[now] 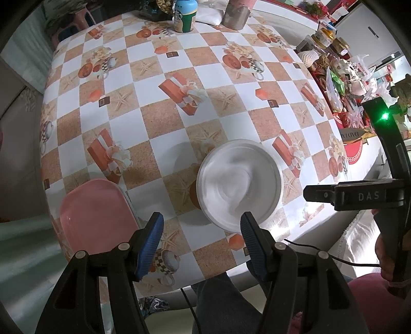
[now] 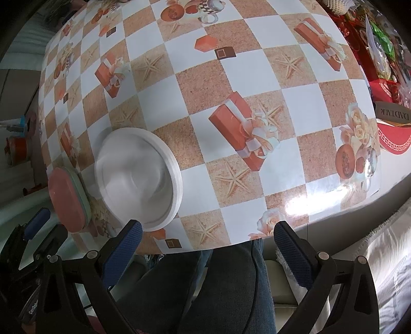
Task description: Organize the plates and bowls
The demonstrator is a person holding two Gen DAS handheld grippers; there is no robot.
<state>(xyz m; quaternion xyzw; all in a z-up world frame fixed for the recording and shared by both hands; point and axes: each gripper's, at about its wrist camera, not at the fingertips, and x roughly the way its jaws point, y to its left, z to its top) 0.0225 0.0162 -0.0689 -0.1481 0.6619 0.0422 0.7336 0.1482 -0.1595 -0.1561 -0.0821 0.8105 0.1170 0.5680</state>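
A stack of white bowls (image 1: 239,186) stands on the checkered table near its front edge; it also shows in the right wrist view (image 2: 138,179). A pink plate (image 1: 99,218) lies on top of a pale green one at the front left corner, seen edge-on in the right wrist view (image 2: 68,199). My left gripper (image 1: 203,227) is open and empty, above the table between the pink plate and the bowls. My right gripper (image 2: 208,236) is open and empty, at the table's front edge, right of the bowls. Its body shows in the left wrist view (image 1: 359,196).
The patterned tablecloth (image 1: 205,77) covers the table. A green and white bottle (image 1: 185,15) and a metal container (image 1: 237,14) stand at the far edge. Jars, bags and red boxes (image 1: 341,84) crowd the right side. A person's legs (image 2: 226,282) are under the front edge.
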